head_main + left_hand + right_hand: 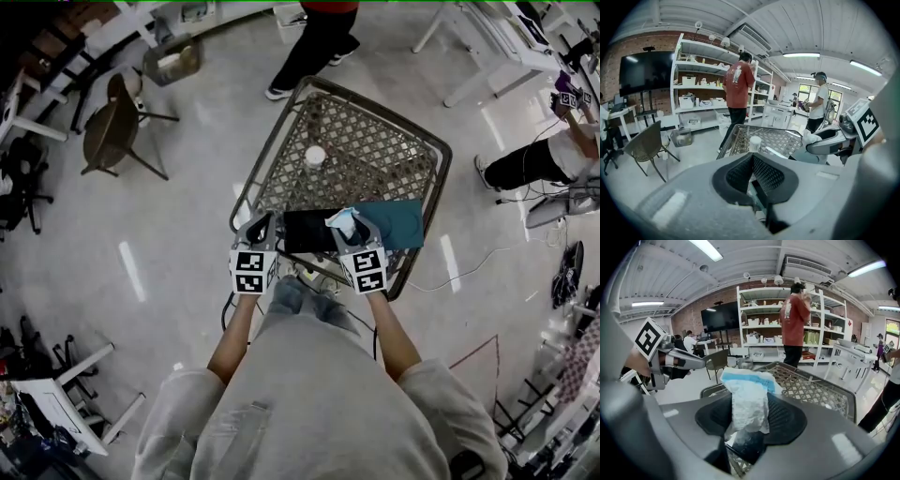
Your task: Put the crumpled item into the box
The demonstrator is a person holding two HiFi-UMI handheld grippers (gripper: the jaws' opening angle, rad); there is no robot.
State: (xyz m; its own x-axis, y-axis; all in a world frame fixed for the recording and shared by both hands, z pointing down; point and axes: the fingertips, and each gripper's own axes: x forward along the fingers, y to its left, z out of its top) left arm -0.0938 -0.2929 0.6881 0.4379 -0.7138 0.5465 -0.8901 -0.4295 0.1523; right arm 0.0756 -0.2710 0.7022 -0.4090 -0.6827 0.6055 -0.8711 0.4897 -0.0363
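From the head view, your right claw (pixel 349 228) pinches the crumpled white-and-blue paper wad (pixel 343 221) at the near edge of the metal lattice surface (pixel 375 141), just beside the dark rectangular box (pixel 305 232).

The left gripper view shows your left claw (pixel 752 161) pressed together and empty.

In the right gripper view, only the wad's lower part is gripped. If you release too early, it likely lands on the teal cloth (pixel 398 223) or rolls off the edge.

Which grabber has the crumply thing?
The right gripper: the white-and-blue crumpled item is pinched between its jaws. The left gripper has no wad.
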